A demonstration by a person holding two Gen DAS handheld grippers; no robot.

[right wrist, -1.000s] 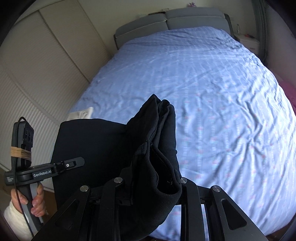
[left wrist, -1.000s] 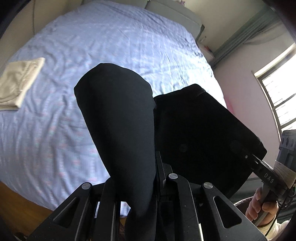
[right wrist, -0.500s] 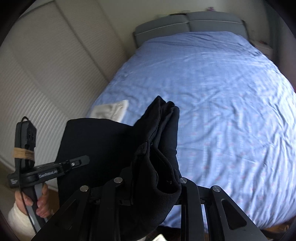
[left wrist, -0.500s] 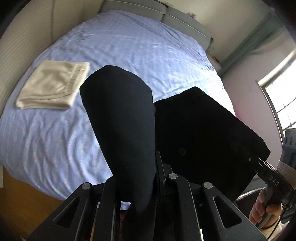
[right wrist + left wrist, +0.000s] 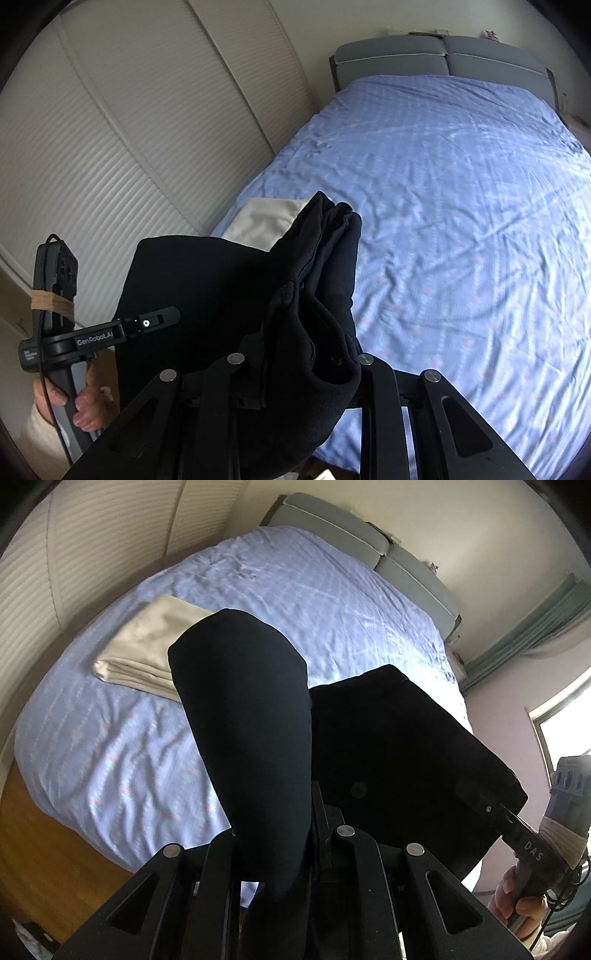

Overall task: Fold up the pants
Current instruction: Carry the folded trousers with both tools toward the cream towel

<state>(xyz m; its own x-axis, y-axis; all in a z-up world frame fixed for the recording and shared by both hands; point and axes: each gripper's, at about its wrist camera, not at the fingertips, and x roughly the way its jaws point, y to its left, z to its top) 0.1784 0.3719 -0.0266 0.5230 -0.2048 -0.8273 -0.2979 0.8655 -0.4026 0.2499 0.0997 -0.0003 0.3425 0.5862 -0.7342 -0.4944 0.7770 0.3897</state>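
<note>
Black pants (image 5: 240, 716) held in the air above the near edge of the bed (image 5: 317, 602), stretched between both tools. Left tool (image 5: 280, 849) clamped on one folded end, cloth bulging up the middle of the left view; right tool (image 5: 295, 369) clamped on the other end, bunched layers rising at centre of the right view. Flat black panel hanging between them, lower left of the right view. Beige folded cloth (image 5: 147, 646) lying on the bed at upper left of the left view, partly hidden behind the pants. Likely step: carrying the folded pants over to lay them down. To do it well: keep both ends level and taut so the layers stay aligned, lower onto bare blue sheet beside or neatly on the beige cloth, release only once the cloth rests flat.
</note>
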